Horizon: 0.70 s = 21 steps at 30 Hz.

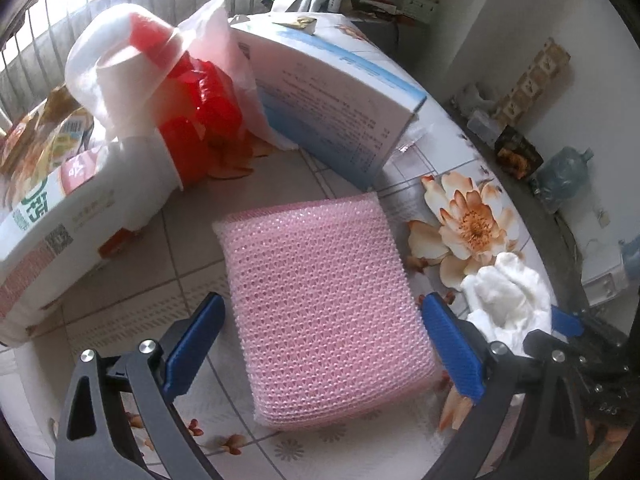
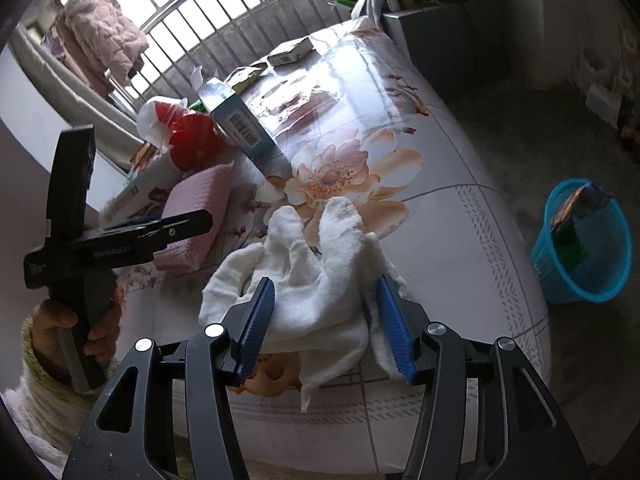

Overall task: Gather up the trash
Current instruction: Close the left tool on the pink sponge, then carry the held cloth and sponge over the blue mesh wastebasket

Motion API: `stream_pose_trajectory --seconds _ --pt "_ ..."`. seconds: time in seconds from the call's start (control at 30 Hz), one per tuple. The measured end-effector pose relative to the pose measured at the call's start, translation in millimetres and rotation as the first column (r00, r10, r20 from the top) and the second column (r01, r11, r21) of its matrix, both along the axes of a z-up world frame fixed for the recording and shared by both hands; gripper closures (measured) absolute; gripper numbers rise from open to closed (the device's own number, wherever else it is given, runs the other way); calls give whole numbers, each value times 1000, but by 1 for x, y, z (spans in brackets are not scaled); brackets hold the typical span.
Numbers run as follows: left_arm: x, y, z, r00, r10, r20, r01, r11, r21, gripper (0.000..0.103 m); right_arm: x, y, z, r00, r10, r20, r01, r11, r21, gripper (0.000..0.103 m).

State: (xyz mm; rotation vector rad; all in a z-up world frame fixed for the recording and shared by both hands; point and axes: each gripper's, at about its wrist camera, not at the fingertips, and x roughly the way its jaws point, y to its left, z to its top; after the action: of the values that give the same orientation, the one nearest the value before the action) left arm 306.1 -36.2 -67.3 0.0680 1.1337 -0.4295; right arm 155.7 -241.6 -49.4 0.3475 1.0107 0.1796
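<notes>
Both jaws are seen apart: the left gripper [image 1: 320,344] is spread wide around the pink sponge [image 1: 324,300] without pressing it, and the right gripper [image 2: 326,328] is held half-open astride the crumpled white cloth [image 2: 316,280], apparently not gripped. Some wrappers already lie in the blue basket [image 2: 582,276] on the floor, well apart from the table [image 2: 460,220]. Much is judged left: the cloth, the red plastic bag [image 1: 200,120]. The blue-and-white box [image 1: 332,96] crowds the sponge.
</notes>
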Motion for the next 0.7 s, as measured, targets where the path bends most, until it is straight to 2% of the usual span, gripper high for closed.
stream_pose_trajectory --seconds 0.13,0.37,0.5,0.7 --pt "-1 3 0 1000 -6 9 6 1000 2 7 -1 6 1 1000 4 4 -4 999 -48 56" --pt "-8 7 5 999 -21 34 21 1000 8 18 -2 6 1 1000 -5 9 5 998 -70 78" --pt "-10 11 10 999 -16 49 16 1000 -7 20 -5 2 6 1000 -13 28 13 999 -31 89" --pt "-19 18 26 998 -13 69 16 999 -41 20 -7 -8 19 997 -25 72 22 999 41 91"
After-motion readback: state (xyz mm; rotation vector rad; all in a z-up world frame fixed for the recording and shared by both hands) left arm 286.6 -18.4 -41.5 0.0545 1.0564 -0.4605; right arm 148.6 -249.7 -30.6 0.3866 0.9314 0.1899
